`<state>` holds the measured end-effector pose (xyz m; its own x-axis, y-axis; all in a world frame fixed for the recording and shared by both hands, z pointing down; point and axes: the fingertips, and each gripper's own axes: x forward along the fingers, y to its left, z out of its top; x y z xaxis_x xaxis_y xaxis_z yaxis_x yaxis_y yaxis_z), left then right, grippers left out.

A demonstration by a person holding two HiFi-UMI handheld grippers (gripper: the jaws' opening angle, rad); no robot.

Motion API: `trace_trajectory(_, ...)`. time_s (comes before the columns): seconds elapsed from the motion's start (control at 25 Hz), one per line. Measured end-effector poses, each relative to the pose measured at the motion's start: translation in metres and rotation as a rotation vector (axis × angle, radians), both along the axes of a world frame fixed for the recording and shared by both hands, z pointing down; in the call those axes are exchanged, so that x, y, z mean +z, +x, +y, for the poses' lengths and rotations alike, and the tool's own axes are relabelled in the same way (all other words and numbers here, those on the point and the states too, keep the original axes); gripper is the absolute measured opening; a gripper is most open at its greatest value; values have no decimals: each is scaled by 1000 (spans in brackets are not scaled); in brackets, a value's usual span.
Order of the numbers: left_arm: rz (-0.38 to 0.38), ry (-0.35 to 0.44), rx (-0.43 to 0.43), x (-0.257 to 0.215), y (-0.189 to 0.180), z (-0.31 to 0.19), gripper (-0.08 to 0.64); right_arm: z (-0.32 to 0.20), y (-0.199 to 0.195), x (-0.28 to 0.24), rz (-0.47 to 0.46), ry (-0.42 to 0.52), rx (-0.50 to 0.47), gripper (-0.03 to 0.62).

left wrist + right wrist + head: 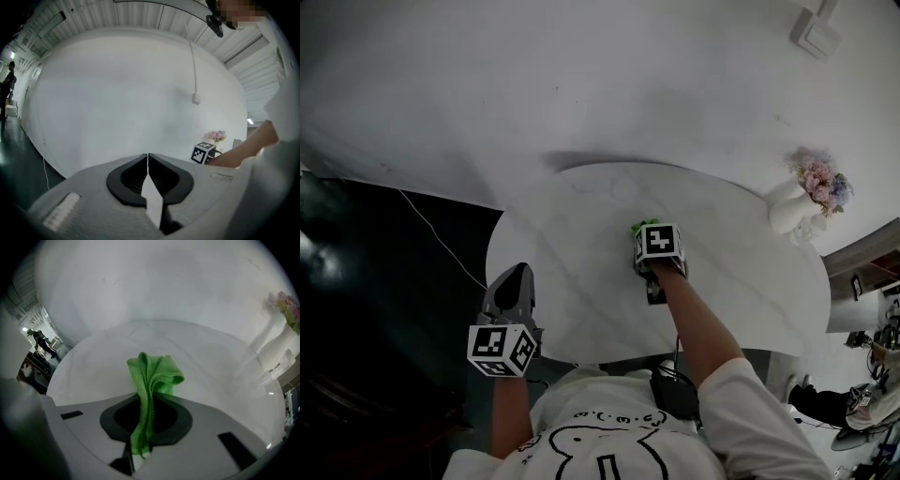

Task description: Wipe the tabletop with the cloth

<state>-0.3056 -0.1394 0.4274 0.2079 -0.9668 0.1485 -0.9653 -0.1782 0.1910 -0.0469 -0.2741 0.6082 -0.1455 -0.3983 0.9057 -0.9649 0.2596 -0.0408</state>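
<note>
Head view: right gripper [645, 236] over the middle of the white round tabletop [750, 291], green cloth [641, 228] at its tip; left gripper [514, 278] just off the near-left edge; flower vase [791, 207] at the far-right edge
Left gripper view: jaws pressed together, nothing between
Right gripper view: jaws clamped on the cloth, folded end protruding over the tabletop

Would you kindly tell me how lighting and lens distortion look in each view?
Head view: dim, fisheye-bent, the table pale against a dark floor. Left gripper view: dark vignette around the edges, the shut left gripper sharp. Right gripper view: the cloth in the right gripper is crisp; the vase at the edge looks stretched and soft.
</note>
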Motion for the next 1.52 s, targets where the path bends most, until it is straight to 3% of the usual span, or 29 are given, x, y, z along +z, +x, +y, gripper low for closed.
trace_trajectory(0.36,8,0,-29,4,-14,4,20,3,-35,0,-19,-23,0,41)
trace_trajectory(1.52,30,-18,-173,17,-75,37,21,19,-183,0,-123,-43,-176,41)
